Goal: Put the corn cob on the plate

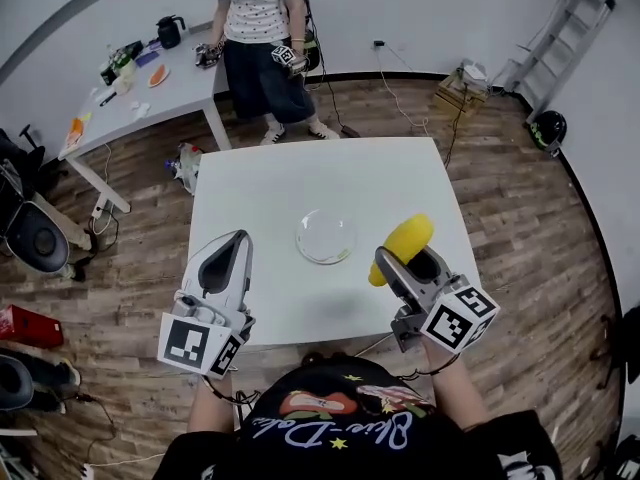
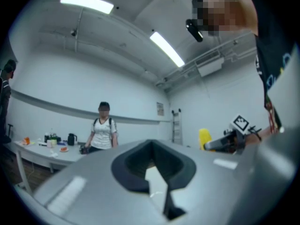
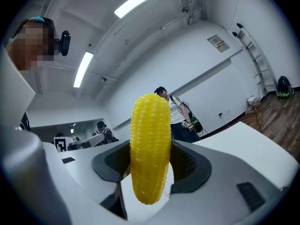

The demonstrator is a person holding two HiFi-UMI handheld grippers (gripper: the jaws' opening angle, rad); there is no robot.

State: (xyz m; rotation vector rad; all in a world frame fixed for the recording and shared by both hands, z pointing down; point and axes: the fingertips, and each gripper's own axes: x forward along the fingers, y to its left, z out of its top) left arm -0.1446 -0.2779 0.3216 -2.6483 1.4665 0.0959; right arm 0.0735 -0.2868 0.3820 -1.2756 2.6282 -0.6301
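A yellow corn cob point(image 1: 404, 242) point(image 3: 150, 165) stands upright between the jaws of my right gripper point(image 1: 402, 260) point(image 3: 151, 172), which is shut on it above the table's right front part. The plate point(image 1: 325, 236), clear glass and bare, lies on the white table point(image 1: 300, 173) just left of the cob. My left gripper point(image 1: 237, 240) point(image 2: 152, 146) hovers over the table's left front edge, jaws shut with nothing between them. From the left gripper view the corn cob point(image 2: 204, 138) shows off to the right.
A person point(image 1: 260, 38) stands beyond the table's far edge holding grippers. A grey side table point(image 1: 150, 93) with small items is at the back left. A ladder point(image 1: 565, 28) leans at the back right, and a chair point(image 1: 35, 233) stands at the left.
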